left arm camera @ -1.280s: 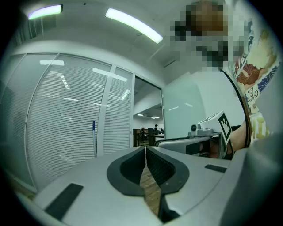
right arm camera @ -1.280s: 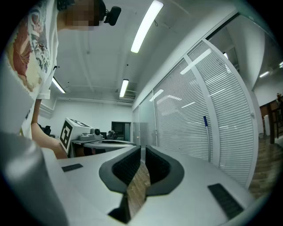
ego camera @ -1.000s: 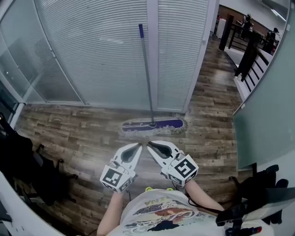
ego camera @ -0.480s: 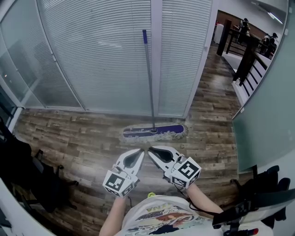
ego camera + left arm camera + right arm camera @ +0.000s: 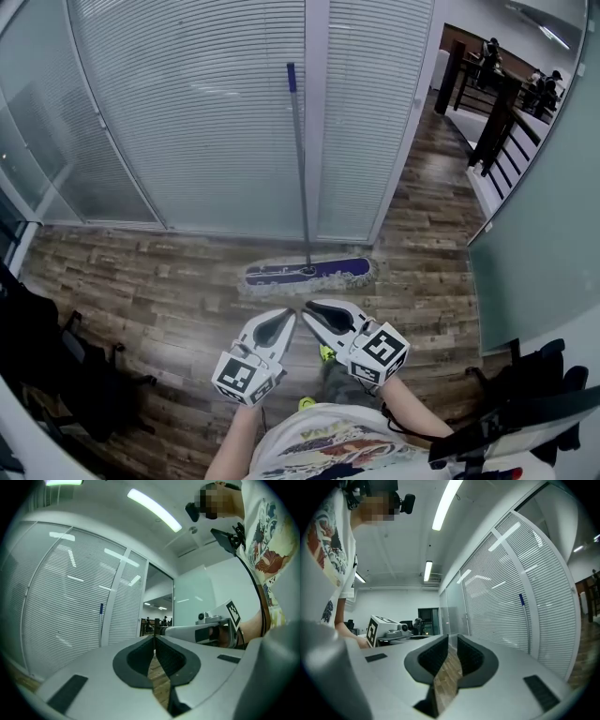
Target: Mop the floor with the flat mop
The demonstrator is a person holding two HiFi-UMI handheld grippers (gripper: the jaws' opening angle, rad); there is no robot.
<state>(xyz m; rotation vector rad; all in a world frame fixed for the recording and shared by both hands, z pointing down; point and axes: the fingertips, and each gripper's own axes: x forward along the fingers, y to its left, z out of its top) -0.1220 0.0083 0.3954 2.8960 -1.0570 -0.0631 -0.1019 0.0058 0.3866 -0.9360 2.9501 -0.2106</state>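
Flat mop [image 5: 307, 272] upright nr glass partition [image 5: 187, 122]

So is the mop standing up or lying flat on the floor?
Standing up: the mop handle rises by the blinds, its head flat on the floor.

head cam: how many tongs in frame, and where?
2. The left tongs are at bottom centre and the right tongs are just right of them. Both are shut and empty, tips close together, just short of the flat mop. None look hidden.
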